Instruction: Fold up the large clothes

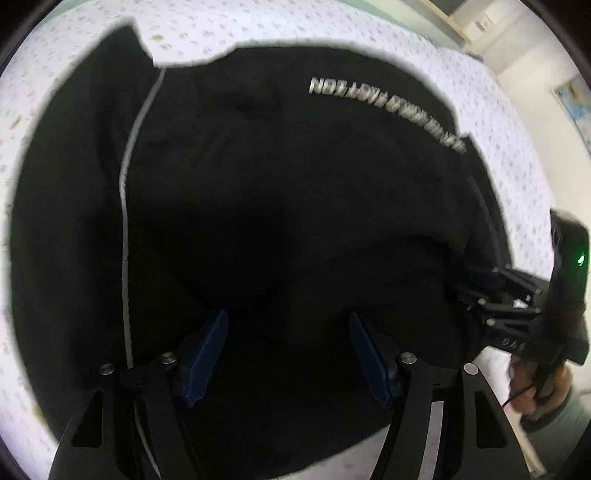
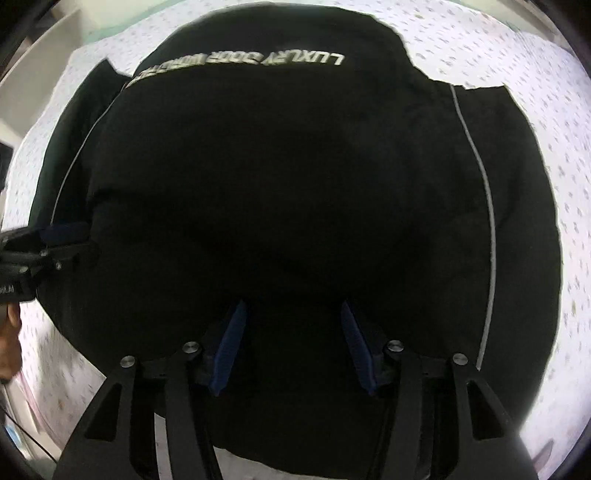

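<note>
A large black garment (image 1: pixel 280 192) with silver lettering and thin grey piping lies spread on a white patterned bed sheet (image 1: pixel 258 26); it also fills the right wrist view (image 2: pixel 295 177). My left gripper (image 1: pixel 288 321) is open just over the near part of the garment, its blue pads wide apart with nothing between them. My right gripper (image 2: pixel 291 310) is open the same way over the garment. In the left wrist view the right gripper (image 1: pixel 491 284) shows at the garment's right edge. In the right wrist view the left gripper (image 2: pixel 55 240) shows at the left edge.
The bed sheet (image 2: pixel 535 110) surrounds the garment on all sides. A wall with a poster (image 1: pixel 572 107) stands beyond the bed at the right. A hand (image 1: pixel 539 391) holds the right gripper's handle.
</note>
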Demonstrator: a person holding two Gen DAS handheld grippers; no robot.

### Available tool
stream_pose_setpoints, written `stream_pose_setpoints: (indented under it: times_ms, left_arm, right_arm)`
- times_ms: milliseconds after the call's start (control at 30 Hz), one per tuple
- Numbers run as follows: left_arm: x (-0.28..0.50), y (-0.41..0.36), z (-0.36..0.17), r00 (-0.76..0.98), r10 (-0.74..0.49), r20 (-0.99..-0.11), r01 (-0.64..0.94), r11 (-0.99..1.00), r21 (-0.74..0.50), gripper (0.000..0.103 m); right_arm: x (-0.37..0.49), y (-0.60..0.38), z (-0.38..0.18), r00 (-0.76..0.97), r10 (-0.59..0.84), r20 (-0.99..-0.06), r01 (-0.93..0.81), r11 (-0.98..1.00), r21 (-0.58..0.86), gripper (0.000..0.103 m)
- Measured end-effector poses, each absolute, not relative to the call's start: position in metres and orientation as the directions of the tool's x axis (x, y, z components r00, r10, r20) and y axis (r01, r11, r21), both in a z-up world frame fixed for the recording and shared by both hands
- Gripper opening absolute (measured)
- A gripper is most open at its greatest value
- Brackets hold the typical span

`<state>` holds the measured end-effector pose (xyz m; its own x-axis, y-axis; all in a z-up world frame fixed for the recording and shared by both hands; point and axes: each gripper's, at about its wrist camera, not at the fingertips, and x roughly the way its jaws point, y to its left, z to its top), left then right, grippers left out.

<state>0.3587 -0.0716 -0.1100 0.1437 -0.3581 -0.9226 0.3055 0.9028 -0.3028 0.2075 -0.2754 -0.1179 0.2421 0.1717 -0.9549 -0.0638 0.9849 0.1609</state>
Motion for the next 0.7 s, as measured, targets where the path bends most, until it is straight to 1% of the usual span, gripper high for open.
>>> stream_pose_setpoints:
  times_ms: [67,133,200,267,300,333,367,433,467,500,533,600,667,700]
  left_arm:
    - [0.352,-0.058,-0.072,0.245,-0.385,-0.890,0.318,0.899,-0.301,0.068]
    - [0.346,-0.037,-0.041,0.315,-0.414,-0.854,0.306,0.896,-0.321,0.069]
    - [0.343,-0.014,-0.020,0.373,-0.422,-0.826,0.272,0.901,-0.338,0.069]
    - [0.344,0.014,0.000,0.426,-0.409,-0.807,0.222,0.912,-0.345,0.069]
    - [0.348,0.025,0.004,0.438,-0.401,-0.805,0.206,0.916,-0.344,0.069]
    - [0.352,0.035,0.010,0.451,-0.389,-0.803,0.187,0.921,-0.341,0.070]
    - [0.355,0.044,0.014,0.460,-0.381,-0.802,0.176,0.924,-0.339,0.070]
    - [0.358,0.065,0.014,0.482,-0.363,-0.798,0.160,0.931,-0.327,0.070]
    - [0.359,0.071,0.014,0.486,-0.357,-0.798,0.153,0.933,-0.324,0.070]
    - [0.361,0.080,0.015,0.484,-0.366,-0.795,0.152,0.930,-0.335,0.070]
    - [0.366,0.089,0.013,0.471,-0.387,-0.793,0.155,0.921,-0.358,0.070]
    - [0.377,0.100,-0.003,0.435,-0.416,-0.798,0.142,0.907,-0.396,0.071]
    - [0.385,0.107,-0.026,0.380,-0.462,-0.802,0.131,0.885,-0.448,0.071]
    - [0.390,0.108,-0.039,0.346,-0.489,-0.801,0.124,0.870,-0.477,0.071]
  right_arm:
    - [0.203,-0.284,-0.096,0.279,0.201,-0.939,-0.054,0.979,0.194,0.056]
    - [0.191,-0.302,-0.061,0.369,0.223,-0.902,-0.028,0.973,0.229,0.056]
    - [0.182,-0.320,-0.035,0.445,0.215,-0.869,-0.006,0.971,0.238,0.057]
    - [0.178,-0.348,0.004,0.539,0.176,-0.823,0.026,0.974,0.226,0.058]
    - [0.171,-0.357,0.021,0.579,0.160,-0.799,0.043,0.973,0.226,0.063]
    - [0.169,-0.372,0.034,0.611,0.143,-0.779,0.057,0.973,0.224,0.074]
    - [0.171,-0.379,0.048,0.646,0.115,-0.754,0.076,0.974,0.213,0.078]
    - [0.165,-0.394,0.073,0.721,0.024,-0.692,0.139,0.974,0.179,0.095]
    - [0.166,-0.403,0.080,0.739,-0.001,-0.674,0.155,0.974,0.168,0.097]
    - [0.160,-0.421,0.071,0.745,-0.013,-0.667,0.163,0.973,0.162,0.099]
    - [0.163,-0.429,0.072,0.739,-0.031,-0.673,0.173,0.974,0.145,0.099]
    - [0.173,-0.443,0.062,0.688,-0.046,-0.724,0.196,0.973,0.124,0.099]
    - [0.187,-0.462,0.032,0.597,0.020,-0.802,0.200,0.965,0.173,0.099]
    - [0.193,-0.466,0.017,0.576,0.048,-0.816,0.204,0.958,0.200,0.099]
